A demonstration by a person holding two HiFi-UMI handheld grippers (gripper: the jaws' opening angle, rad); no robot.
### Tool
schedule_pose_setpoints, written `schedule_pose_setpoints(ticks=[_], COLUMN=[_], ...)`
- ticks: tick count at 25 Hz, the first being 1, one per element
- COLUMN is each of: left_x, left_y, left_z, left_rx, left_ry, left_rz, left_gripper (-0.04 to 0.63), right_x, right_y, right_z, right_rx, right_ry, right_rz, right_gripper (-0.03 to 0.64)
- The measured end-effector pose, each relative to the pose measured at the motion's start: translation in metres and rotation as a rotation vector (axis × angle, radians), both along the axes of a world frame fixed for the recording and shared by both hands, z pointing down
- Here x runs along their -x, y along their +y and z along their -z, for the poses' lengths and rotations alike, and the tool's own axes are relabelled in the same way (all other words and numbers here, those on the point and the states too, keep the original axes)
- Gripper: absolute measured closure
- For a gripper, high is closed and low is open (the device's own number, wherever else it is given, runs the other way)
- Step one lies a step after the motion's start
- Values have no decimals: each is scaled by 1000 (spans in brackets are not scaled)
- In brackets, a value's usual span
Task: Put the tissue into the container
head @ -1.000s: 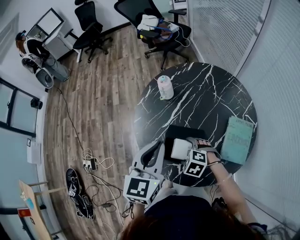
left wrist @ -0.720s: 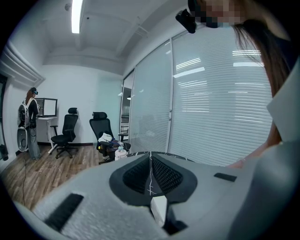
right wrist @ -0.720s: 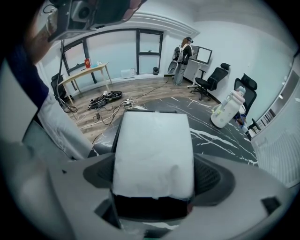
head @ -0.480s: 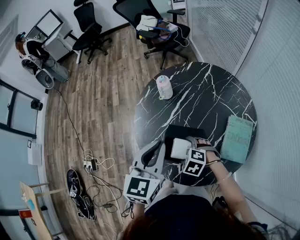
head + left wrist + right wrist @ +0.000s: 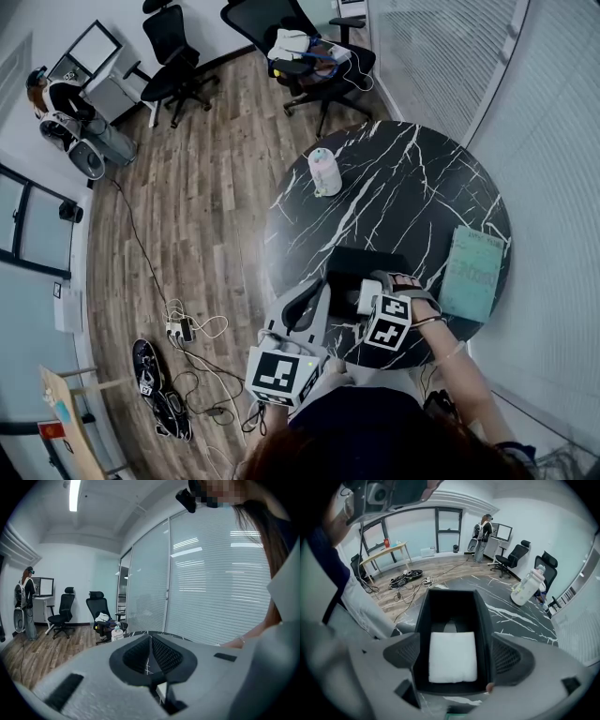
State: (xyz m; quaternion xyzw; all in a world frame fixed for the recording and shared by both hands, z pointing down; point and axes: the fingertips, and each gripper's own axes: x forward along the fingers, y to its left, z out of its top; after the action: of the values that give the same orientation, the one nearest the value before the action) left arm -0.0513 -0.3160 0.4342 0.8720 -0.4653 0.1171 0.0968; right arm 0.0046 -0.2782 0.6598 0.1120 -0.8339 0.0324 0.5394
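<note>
The left gripper (image 5: 150,648) is held low at the near edge of the bench (image 5: 394,197), tilted up and away from the person, and its jaws are together with nothing between them. Just to its right, the right hand (image 5: 411,291) holds the right gripper (image 5: 457,654) pointed down at the black container (image 5: 423,620). Its jaws are wide apart, one on each side of the container's near end. Whether they touch its walls cannot be told. The white tissue (image 5: 453,660) lies flat inside the container, at the near end.

The bench is round, black and veined with white. A teal book (image 5: 474,274) lies at its right edge, and a pale bottle (image 5: 325,172) stands at its far left edge. Beyond is a wood floor (image 5: 197,216) with loose cables (image 5: 183,328), black office chairs (image 5: 309,52) and a glass wall with blinds.

A second ago the tissue showed in the head view as a larger white square above the container. Now only a small part of it shows there.
</note>
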Motion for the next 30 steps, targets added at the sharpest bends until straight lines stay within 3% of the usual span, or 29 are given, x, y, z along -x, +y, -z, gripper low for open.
schedule_pose_setpoints(ticks=[7, 15, 30], left_x=[-4, 0, 12], left_y=[1, 6, 48], left_z=[-1, 5, 23], left_rx=[-2, -21, -76], left_ry=[-1, -4, 26], left_rz=[-9, -11, -28], left_gripper=[557, 557, 557], right_x=[-7, -10, -10], right_y=[-3, -13, 14], right_z=[-2, 23, 65], right_rx=[-12, -50, -181], right_ry=[0, -109, -195], right_rz=[-27, -178, -312], right_gripper=[183, 184, 184])
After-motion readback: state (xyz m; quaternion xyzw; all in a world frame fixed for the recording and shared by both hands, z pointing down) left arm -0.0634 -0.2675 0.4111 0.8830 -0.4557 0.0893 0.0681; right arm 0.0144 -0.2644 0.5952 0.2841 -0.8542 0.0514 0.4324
